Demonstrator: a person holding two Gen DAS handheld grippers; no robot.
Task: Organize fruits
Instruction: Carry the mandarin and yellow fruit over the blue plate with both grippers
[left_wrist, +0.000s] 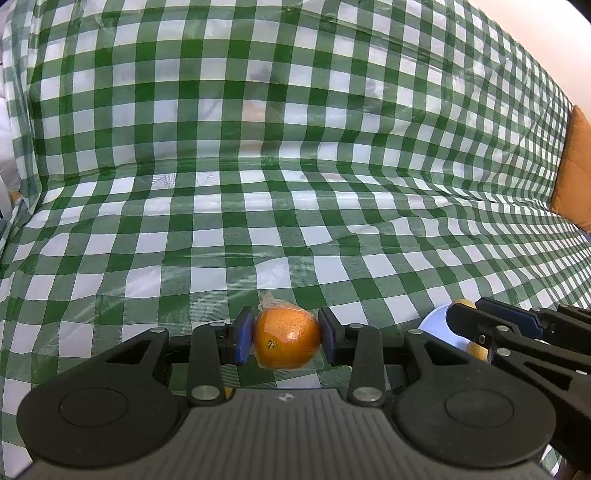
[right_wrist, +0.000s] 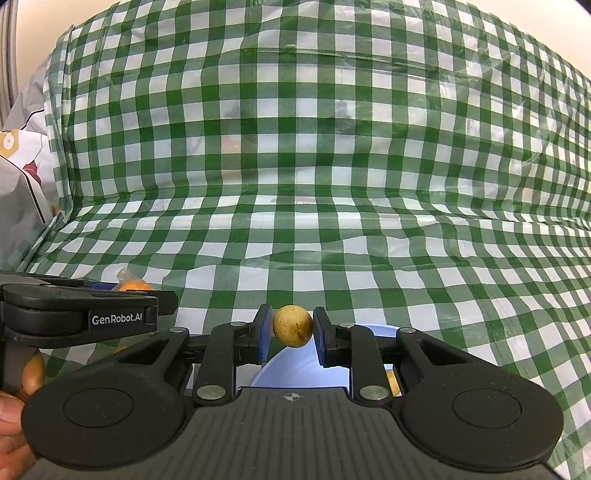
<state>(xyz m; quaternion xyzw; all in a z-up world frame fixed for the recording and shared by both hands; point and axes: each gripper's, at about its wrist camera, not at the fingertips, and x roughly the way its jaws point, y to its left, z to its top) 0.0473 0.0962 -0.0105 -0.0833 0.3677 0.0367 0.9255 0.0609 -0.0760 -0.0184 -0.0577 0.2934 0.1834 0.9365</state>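
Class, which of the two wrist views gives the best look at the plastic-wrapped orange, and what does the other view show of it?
The left wrist view: the orange sits centred and whole between the left gripper pads, wrapper visible. The right wrist view shows only its top and some wrapper behind the left gripper's body.

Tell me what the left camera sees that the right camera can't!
Only the left wrist view shows the orange cushion at the right edge. Only the right wrist view shows a hand and the white printed fabric at the left. Both show the green checked cloth, the wrapped orange in the left gripper, the small yellow-brown fruit in the right gripper, and the blue bowl.
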